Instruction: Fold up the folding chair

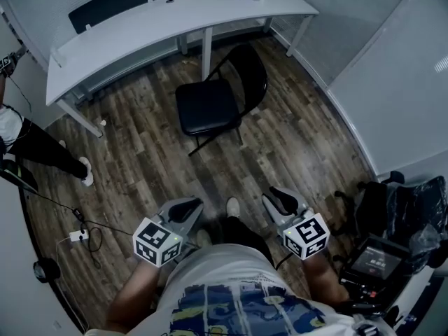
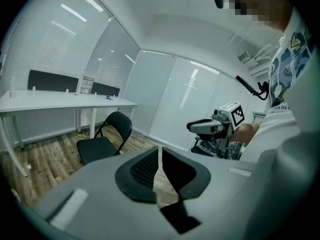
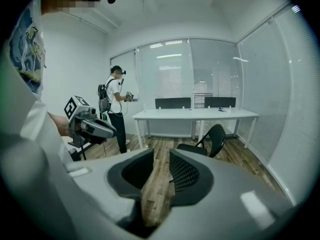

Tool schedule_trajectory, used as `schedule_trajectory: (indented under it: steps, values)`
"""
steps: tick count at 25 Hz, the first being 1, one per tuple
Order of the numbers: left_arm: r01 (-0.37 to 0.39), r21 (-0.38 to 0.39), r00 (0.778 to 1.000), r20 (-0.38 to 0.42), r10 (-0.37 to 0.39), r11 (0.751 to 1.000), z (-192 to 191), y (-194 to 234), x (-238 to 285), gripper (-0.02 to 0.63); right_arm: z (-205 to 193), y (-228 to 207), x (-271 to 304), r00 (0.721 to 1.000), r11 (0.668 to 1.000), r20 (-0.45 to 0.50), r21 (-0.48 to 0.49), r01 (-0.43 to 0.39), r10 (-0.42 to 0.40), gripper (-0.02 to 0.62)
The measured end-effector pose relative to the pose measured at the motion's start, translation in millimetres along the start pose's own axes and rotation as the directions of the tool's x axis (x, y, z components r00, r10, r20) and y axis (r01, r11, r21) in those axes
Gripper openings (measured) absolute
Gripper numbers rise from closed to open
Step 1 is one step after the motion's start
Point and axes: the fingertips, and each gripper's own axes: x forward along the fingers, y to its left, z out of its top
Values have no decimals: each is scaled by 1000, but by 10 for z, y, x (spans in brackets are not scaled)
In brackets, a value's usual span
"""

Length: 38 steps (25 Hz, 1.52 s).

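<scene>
Your left gripper (image 2: 159, 156) is all but clenched: its 2 pads stand with only a sliver of gap between them, and nothing sits in that gap. Your right gripper (image 3: 161, 164) is released, its 2 pads plainly apart, with only bare wood floor (image 1: 294, 138) showing between them. Neither one touches anything. In the head view you hold both low in front of your body, side by side, marker cubes toward you and jaws pointing ahead and slightly down.

The folding chair (image 1: 210, 107) stands ahead of you, well apart from both grippers. It is unfolded and upright on its legs, its black seat level and facing you and its black backrest raised on the far side. From the right gripper view it shows just to the right of the pads; from the left gripper view it sits to the left of them.

Just behind the chair runs a long white desk (image 1: 161, 26), close to its backrest. At the left edge of the room stands another person (image 3: 115, 109) in dark trousers. A cable and a white plug block (image 1: 77, 235) lie on the floor to your left. A dark equipment stand with a small screen (image 1: 378, 257) is at your right.
</scene>
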Motion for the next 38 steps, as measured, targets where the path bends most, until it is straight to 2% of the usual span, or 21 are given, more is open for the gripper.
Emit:
schedule_trajectory:
  steps: [7, 12, 17, 21, 32, 38]
  values:
    - [-55, -7, 998, -16, 55, 998, 418, 323, 653, 29, 203, -829, 354, 999, 999, -8, 9, -36, 36, 86]
    - [-97, 7, 995, -7, 97, 995, 606, 463, 881, 29, 269, -1111, 468, 998, 998, -22, -13, -55, 55, 86]
    - [-143, 9, 990, -3, 143, 990, 859, 609, 1358, 29, 312, -1684, 610, 996, 997, -38, -26, -78, 77, 86]
    - [-183, -6, 983, 2, 183, 983, 928, 709, 1594, 29, 292, -1983, 761, 995, 995, -48, -33, -94, 92, 86]
    - [-226, -33, 974, -29, 225, 974, 975, 1100, 1833, 29, 299, -2362, 1216, 993, 995, -67, 35, -95, 97, 87]
    - [-214, -37, 977, -25, 214, 976, 1096, 1454, 1904, 31, 374, -2454, 1488, 992, 996, -104, 56, -67, 73, 94]
